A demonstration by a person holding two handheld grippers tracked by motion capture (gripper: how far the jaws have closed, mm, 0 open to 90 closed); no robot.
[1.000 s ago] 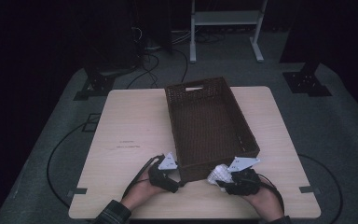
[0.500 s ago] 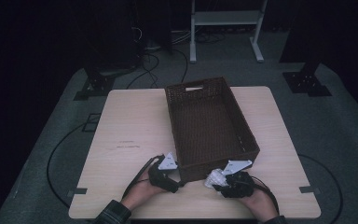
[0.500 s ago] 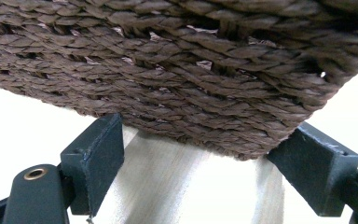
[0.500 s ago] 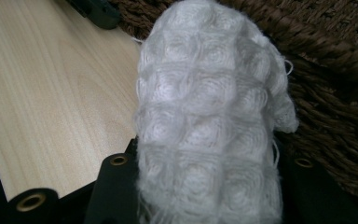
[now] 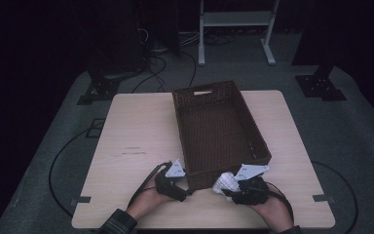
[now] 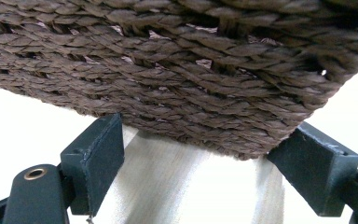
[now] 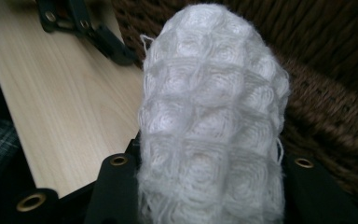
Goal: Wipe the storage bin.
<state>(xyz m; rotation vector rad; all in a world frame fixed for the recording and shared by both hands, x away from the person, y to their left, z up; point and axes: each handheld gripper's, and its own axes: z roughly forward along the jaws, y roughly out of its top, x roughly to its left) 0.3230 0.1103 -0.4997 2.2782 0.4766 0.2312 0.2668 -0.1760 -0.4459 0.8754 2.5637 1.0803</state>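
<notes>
Gripping a rolled white waffle-weave cloth (image 7: 212, 116), the right gripper (image 5: 230, 187) has its jaws pressed on both sides of it, a detail the high view reduces to a pale blob. Beside it, the left gripper (image 6: 193, 158) stands open, apparently straddling the near corner of the brown wicker basket (image 5: 209, 129). Beyond, the basket sits on the wooden table (image 5: 136, 126).

Dark brown woven wicker basket (image 5: 219, 131); white waffle-knit cloth roll (image 7: 209, 116); pale wood-grain table (image 5: 136, 131); black grippers with grey plates.
</notes>
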